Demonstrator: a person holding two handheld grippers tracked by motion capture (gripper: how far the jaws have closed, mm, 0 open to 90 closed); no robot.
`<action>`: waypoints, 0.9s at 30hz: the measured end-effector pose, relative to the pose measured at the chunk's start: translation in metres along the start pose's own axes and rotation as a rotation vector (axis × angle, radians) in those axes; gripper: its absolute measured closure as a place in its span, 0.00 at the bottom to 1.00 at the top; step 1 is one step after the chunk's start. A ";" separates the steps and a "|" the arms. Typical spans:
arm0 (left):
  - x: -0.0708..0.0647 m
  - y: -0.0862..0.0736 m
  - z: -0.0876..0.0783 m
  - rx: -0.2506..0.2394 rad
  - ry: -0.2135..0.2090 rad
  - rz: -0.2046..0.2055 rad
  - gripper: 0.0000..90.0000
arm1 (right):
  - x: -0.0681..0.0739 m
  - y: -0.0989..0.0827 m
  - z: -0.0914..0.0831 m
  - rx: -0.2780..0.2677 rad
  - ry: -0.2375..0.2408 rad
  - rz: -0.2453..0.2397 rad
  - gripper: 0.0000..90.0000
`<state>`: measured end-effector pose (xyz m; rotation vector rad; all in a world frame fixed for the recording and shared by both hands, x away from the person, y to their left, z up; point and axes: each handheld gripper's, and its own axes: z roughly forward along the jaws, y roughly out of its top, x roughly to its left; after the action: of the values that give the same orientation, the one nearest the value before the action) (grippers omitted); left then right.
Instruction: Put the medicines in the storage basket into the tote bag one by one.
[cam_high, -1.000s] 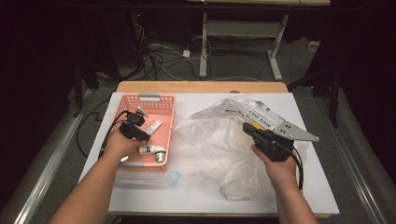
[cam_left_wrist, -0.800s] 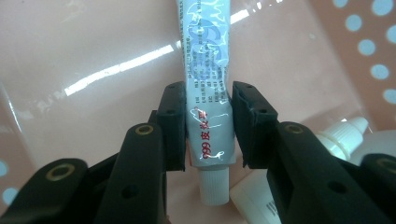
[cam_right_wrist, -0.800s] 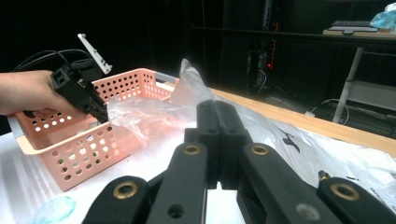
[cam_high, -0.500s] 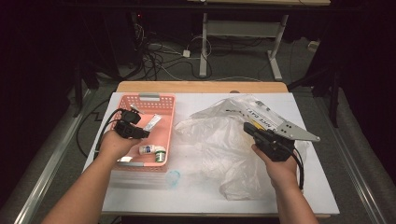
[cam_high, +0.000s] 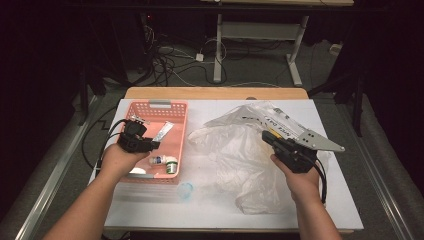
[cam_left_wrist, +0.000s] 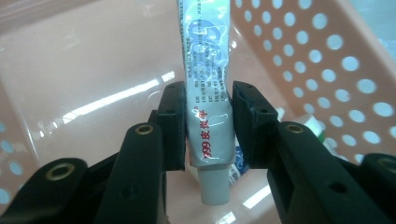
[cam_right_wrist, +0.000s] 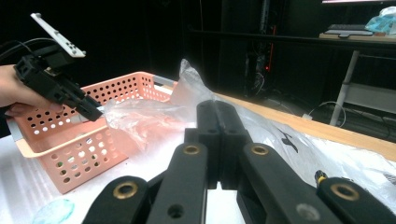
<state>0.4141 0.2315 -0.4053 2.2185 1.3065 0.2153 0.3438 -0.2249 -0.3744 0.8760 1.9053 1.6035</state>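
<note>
We have the left gripper over the pink basket, and its jaws are clamped on a silver ointment tube with red lettering, both pads pressing the tube's lower body just above its white cap. Against the frames from a second ago, this hand has come up and drawn toward the basket's left wall, and the tube has come with it: in the high view the tube now slants above the basket floor, clear of the two small bottles that lie near the basket's front wall. We judge from this that the pick has succeeded and the lift out of the basket is under way. Our right gripper has not shifted; it rests to the right of the basket on the clear plastic bag, and the right gripper view shows its jaws pressed fully together; whether they pinch any film we cannot tell. With the bag's mouth facing the basket, the carry across to it looks like the next leg.
</note>
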 end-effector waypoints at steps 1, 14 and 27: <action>-0.001 -0.001 -0.001 -0.002 -0.004 0.002 0.73 | 0.000 0.000 0.000 0.000 0.001 0.000 1.00; -0.012 -0.025 -0.015 -0.100 0.002 0.008 0.73 | 0.001 0.000 0.001 -0.001 0.002 0.002 1.00; -0.021 -0.047 -0.019 -0.199 -0.004 0.017 0.73 | 0.001 0.000 0.001 0.006 0.001 -0.007 1.00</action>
<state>0.3599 0.2384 -0.4121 2.0615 1.2085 0.3321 0.3436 -0.2237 -0.3749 0.8705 1.9127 1.5956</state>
